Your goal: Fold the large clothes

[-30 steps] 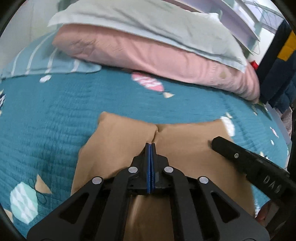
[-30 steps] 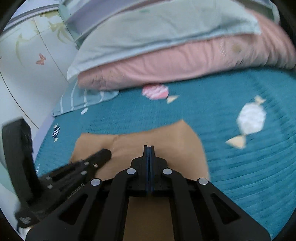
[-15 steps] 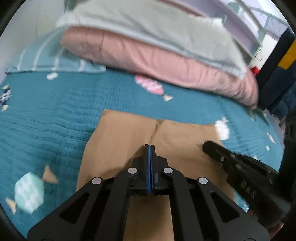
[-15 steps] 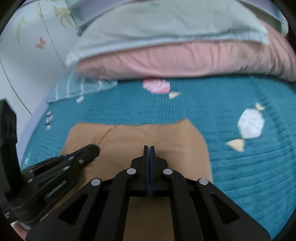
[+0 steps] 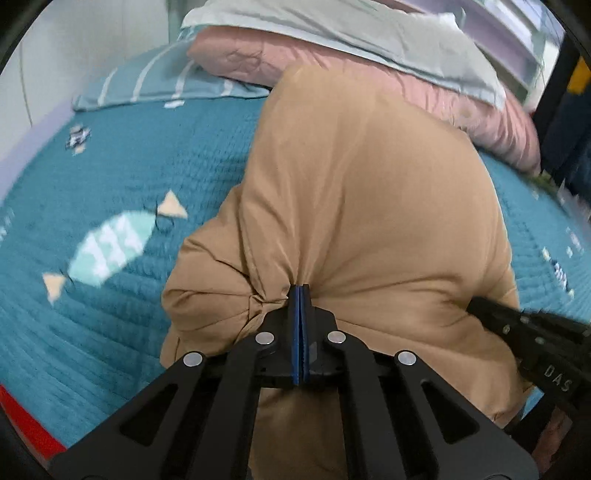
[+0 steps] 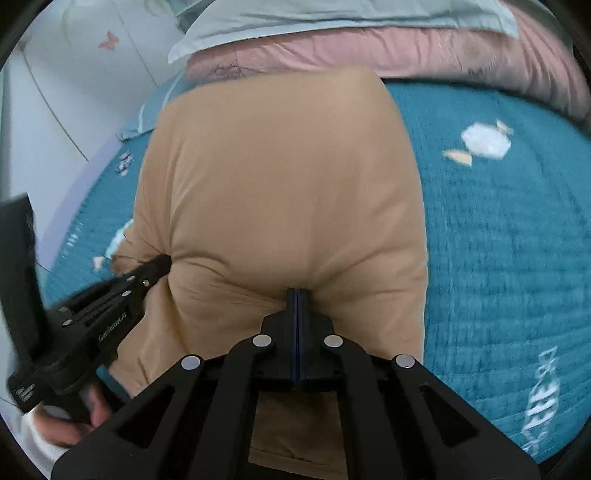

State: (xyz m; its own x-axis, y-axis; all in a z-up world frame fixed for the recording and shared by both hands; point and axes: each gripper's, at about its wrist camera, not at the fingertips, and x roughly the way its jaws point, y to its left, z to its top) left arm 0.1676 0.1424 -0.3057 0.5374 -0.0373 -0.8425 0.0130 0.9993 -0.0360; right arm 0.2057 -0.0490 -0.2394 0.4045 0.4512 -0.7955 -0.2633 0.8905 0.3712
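A tan garment [image 5: 362, 206] [image 6: 280, 184] lies on the teal bedspread, its near part raised and stretched taut toward both cameras. My left gripper [image 5: 300, 288] is shut on the tan cloth, which bunches in wrinkles at its tips. My right gripper [image 6: 297, 291] is likewise shut on the cloth along the same near edge. In the left wrist view the right gripper [image 5: 476, 304] shows at the right, its tip sunk into the fabric. Seen from the right wrist, the left gripper [image 6: 164, 261] comes in from the left with a hand [image 6: 70, 417] holding it.
The teal quilted bedspread [image 5: 110, 177] [image 6: 498, 236] carries candy and fish prints. A pink quilt [image 5: 461, 99] [image 6: 369, 51] and a pale green pillow [image 5: 369, 33] are stacked at the bed's head, with a striped pillow [image 5: 155, 81] to the left. A white wall [image 6: 66, 92] runs beside the bed.
Both grippers have pulled the garment's near edge up and toward the cameras. The cloth, flat on the bed before, now rises taut and fills the middle of both views.
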